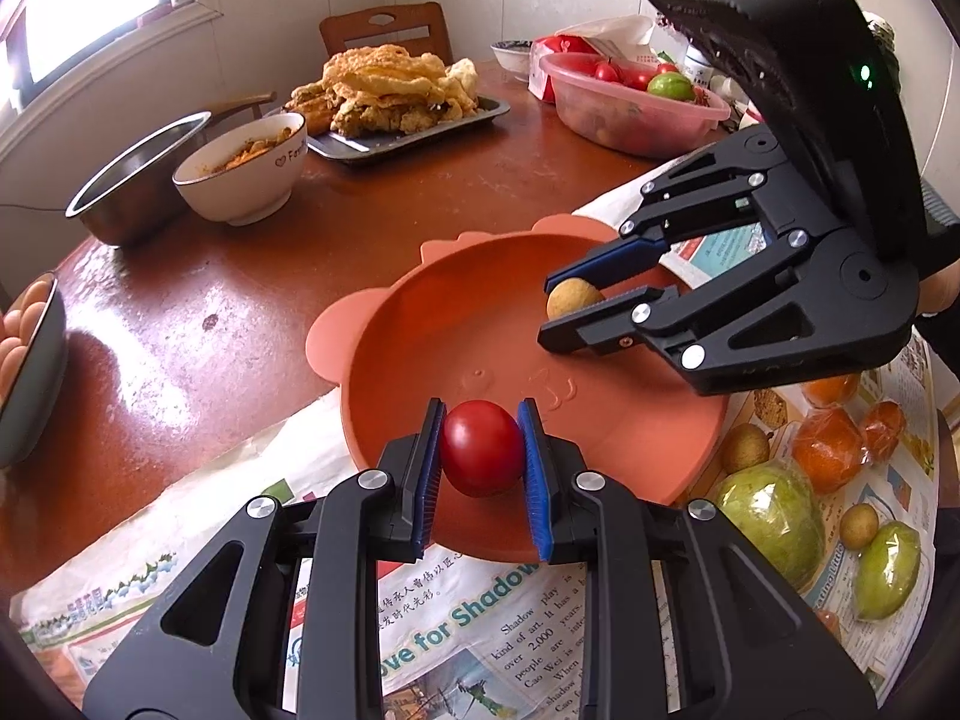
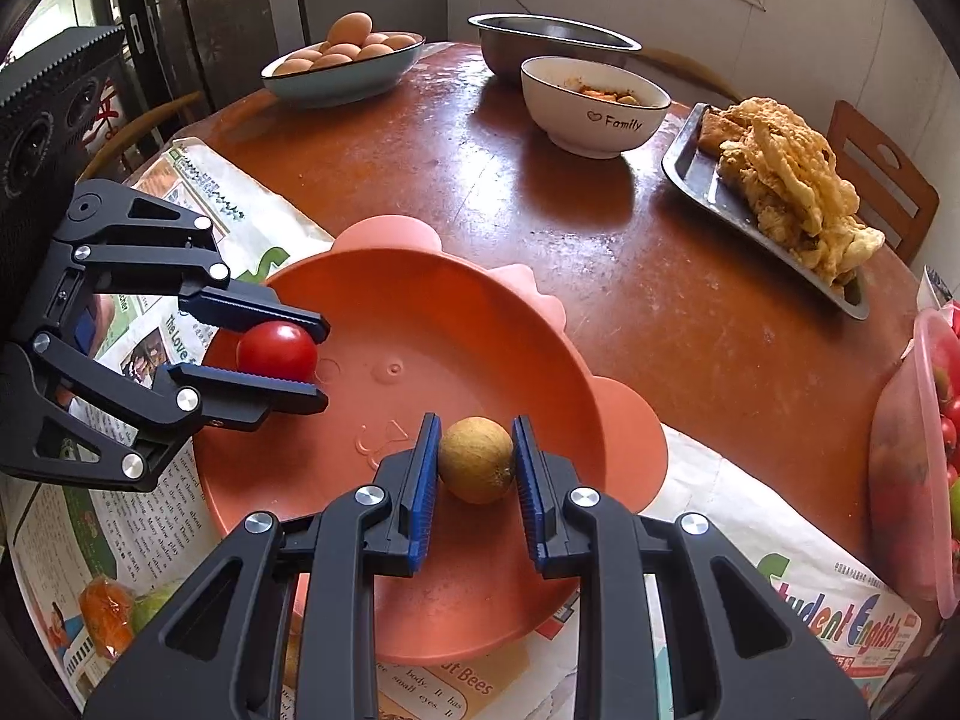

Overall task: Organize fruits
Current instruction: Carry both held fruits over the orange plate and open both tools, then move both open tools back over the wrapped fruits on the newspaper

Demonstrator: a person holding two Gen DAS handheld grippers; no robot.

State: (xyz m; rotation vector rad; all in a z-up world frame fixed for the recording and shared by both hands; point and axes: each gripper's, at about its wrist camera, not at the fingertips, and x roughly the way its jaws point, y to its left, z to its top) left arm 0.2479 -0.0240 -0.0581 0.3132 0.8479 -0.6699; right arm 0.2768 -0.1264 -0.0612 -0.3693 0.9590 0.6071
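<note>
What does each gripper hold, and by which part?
The left gripper holds a red tomato by its two sides. The right gripper holds a small tan fruit, also by its sides.

— What do we see on the round brown desk (image 2: 630, 312)?
— We see newspaper (image 1: 468, 630) under the orange plate (image 2: 480, 324), a white bowl (image 2: 591, 108), a steel bowl (image 2: 552, 42), a tray (image 2: 708, 180) of fried food, a dish of eggs (image 2: 345, 69) and a pink tub (image 1: 636, 105).
</note>
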